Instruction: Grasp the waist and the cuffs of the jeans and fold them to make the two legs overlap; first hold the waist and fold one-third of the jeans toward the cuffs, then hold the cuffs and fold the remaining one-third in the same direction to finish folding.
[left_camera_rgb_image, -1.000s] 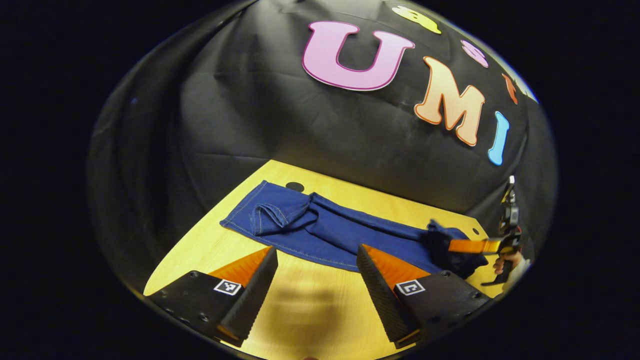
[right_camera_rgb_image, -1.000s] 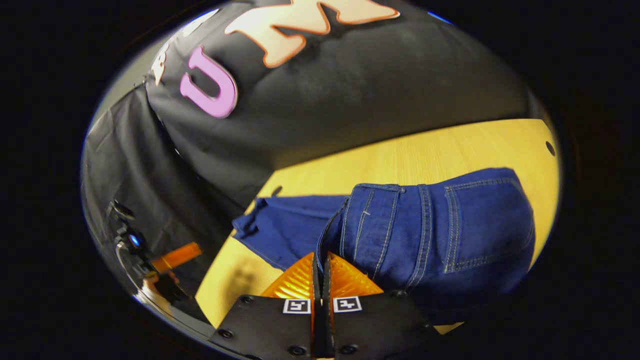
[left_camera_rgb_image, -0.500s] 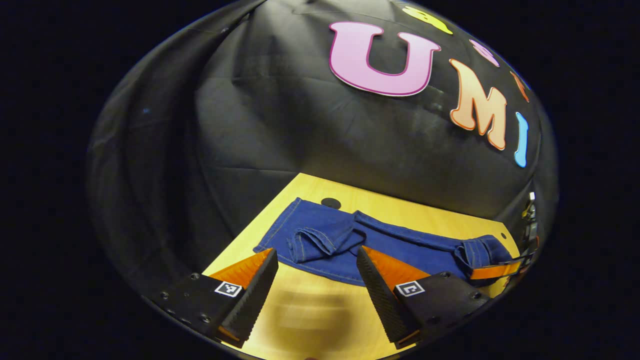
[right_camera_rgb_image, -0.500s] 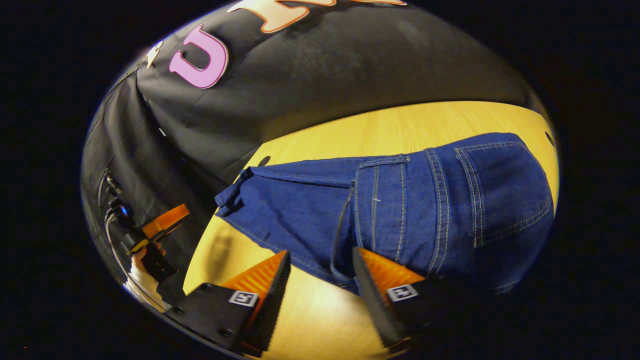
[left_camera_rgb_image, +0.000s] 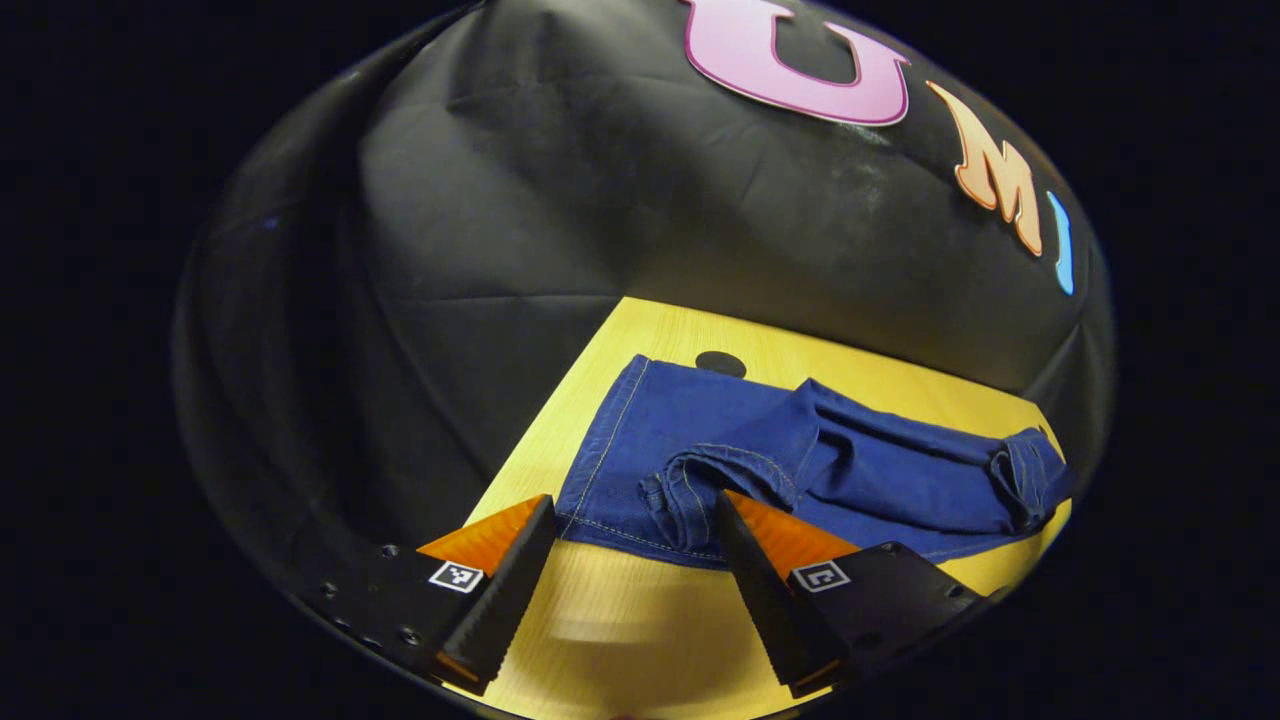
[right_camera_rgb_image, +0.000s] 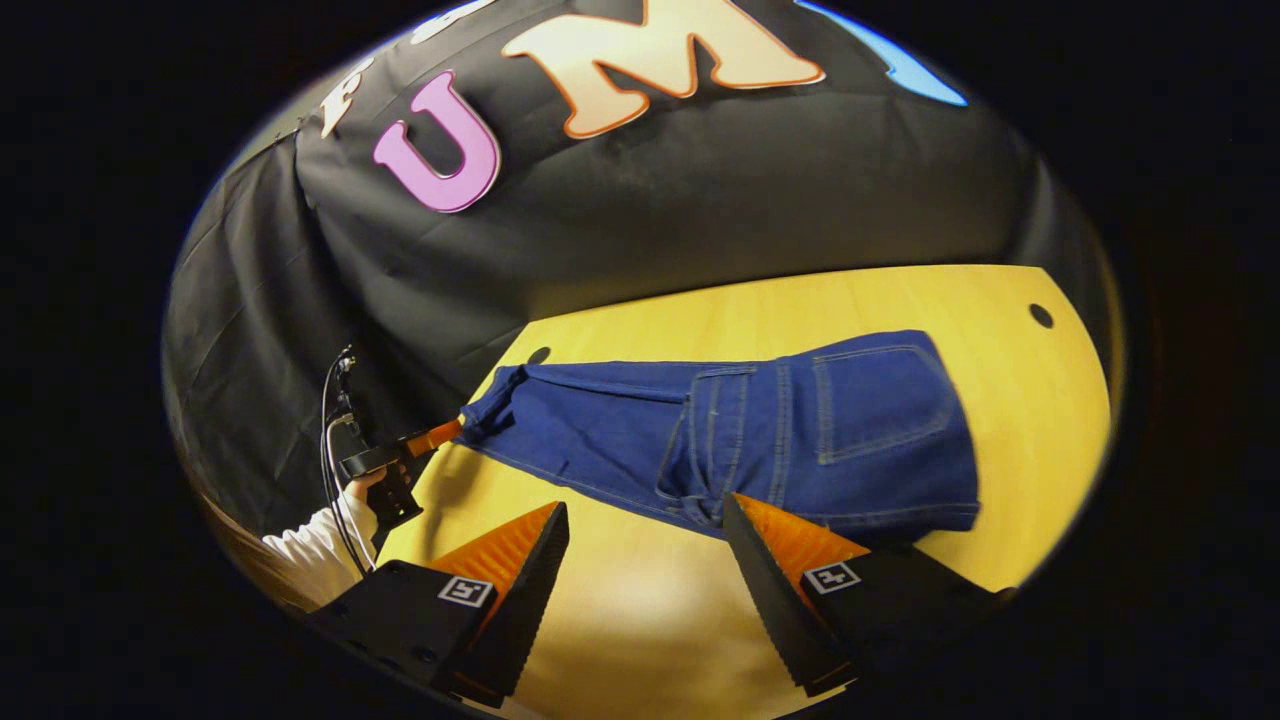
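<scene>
Blue jeans (left_camera_rgb_image: 760, 465) bunch at cuffs (left_camera_rgb_image: 700, 490), far end cut off.

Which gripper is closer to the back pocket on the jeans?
Right. The right gripper sits open just before the back pocket; the left gripper is at the cuffs.

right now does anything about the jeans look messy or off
Yes. The cuff end of the dark blue denim jeans is not flat: one leg's hem is curled over into a rumpled roll on the yellow wooden table, just ahead of the open left tongs. The waist end lies flat.
</scene>
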